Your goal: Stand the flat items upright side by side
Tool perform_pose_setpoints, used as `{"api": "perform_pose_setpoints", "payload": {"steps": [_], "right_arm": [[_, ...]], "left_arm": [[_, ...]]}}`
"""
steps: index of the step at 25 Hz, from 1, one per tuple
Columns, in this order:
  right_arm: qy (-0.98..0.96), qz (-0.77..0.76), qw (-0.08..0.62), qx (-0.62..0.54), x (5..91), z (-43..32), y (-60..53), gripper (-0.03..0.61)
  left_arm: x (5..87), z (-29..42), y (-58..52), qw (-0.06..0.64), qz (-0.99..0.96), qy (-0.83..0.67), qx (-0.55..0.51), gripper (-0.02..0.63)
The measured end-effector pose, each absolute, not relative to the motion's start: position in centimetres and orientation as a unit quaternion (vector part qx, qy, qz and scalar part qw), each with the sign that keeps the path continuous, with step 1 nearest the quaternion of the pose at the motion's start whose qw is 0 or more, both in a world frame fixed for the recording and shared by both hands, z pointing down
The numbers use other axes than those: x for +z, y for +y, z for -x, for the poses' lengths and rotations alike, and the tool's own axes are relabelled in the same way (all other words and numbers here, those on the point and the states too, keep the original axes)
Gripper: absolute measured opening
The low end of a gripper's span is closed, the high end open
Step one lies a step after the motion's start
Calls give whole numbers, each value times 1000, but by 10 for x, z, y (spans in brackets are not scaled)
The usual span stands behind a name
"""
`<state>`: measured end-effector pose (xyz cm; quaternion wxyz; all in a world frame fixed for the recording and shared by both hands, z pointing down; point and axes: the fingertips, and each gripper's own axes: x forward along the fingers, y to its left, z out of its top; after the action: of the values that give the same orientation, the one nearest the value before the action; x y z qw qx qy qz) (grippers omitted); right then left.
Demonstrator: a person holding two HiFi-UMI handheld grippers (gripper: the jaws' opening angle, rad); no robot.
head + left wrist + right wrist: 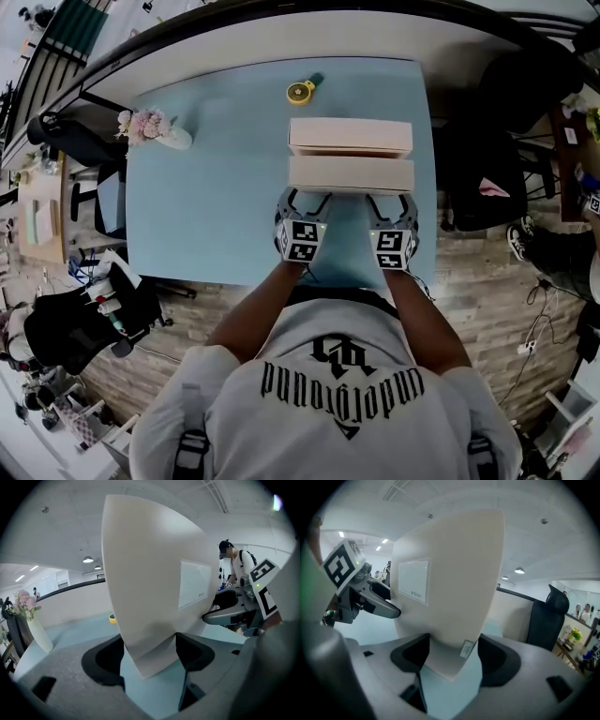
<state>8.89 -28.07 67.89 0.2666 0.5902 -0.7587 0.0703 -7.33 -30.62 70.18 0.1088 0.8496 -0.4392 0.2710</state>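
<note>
Head view: two flat cream boxes on the light blue surface (197, 216). The far box (350, 136) shows a long narrow side. The near box (352, 174) lies right against the person-side of the far box, parallel to it and about as long. The left tool (305, 202) and right tool (392, 202) are on the person-side of the far box, past the near box. Each meets the near box's closest edge, left tool toward its left end, right tool toward its right end. A yellow round item (300, 91) is just beyond the far box, and a flower vase (155, 129) is well to the left of it.

Left gripper view: the near box (154, 583) rises tall and tilted, plain cream with a white label (194, 588) on its face. Its lower corner sits down between the jaws of the left tool (150, 663). The jaws are narrowed onto it, dark pads (105, 660) tight on both sides. The right tool's marker cube (263, 590) shows at right. The far box is hidden here.

Right gripper view: same near box (450, 583), its white label (412, 581) on the left part of the face, a small sticker (465, 648) near the bottom edge. The right tool (450, 660) is clamped on the lower corner, jaws narrowed against both sides. The left tool (351, 585) shows at left.
</note>
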Motion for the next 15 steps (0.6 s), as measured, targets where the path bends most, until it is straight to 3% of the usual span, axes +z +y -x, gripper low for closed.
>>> {"api": "perform_pose_setpoints", "payload": {"steps": [15], "right_arm": [[-763, -579, 280, 66, 686, -89, -284, 316]], "left_arm": [[704, 73, -312, 108, -852, -442, 259, 357]]}}
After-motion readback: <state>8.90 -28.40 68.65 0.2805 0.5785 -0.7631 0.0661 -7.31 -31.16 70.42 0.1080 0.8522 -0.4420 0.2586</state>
